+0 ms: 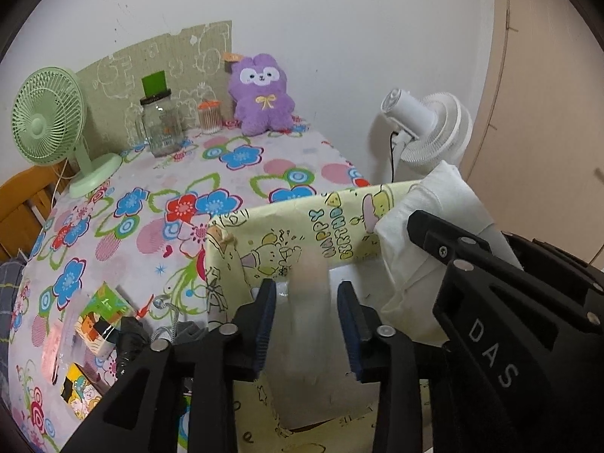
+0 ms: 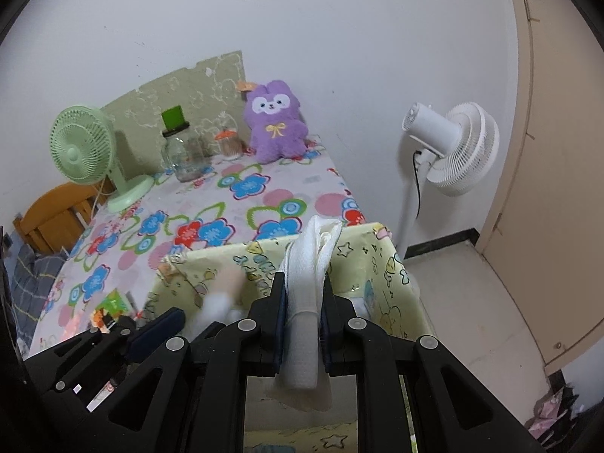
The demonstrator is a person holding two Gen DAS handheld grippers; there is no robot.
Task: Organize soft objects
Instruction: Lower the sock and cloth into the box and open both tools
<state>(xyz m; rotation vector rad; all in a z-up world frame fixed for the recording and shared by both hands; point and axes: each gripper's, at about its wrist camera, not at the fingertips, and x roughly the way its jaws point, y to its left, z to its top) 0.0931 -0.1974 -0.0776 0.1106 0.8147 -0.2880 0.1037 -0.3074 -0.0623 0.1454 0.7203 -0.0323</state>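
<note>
A yellow cartoon-print fabric box (image 1: 287,226) stands open at the table's near right corner; it also shows in the right wrist view (image 2: 370,264). My right gripper (image 2: 304,304) is shut on a white folded cloth (image 2: 309,264) and holds it over the box; the same cloth (image 1: 411,249) shows at the right of the left wrist view. My left gripper (image 1: 306,321) is open over the box, with a blurred white and pink soft item (image 1: 311,302) between its jaws, seemingly loose. A purple plush bunny (image 1: 262,94) sits at the table's far edge.
A green desk fan (image 1: 49,120), a glass jar (image 1: 160,124) and a small swab container (image 1: 209,117) stand at the back of the floral tablecloth (image 1: 151,196). Small printed packets (image 1: 102,324) lie at front left. A white floor fan (image 2: 449,147) stands right of the table.
</note>
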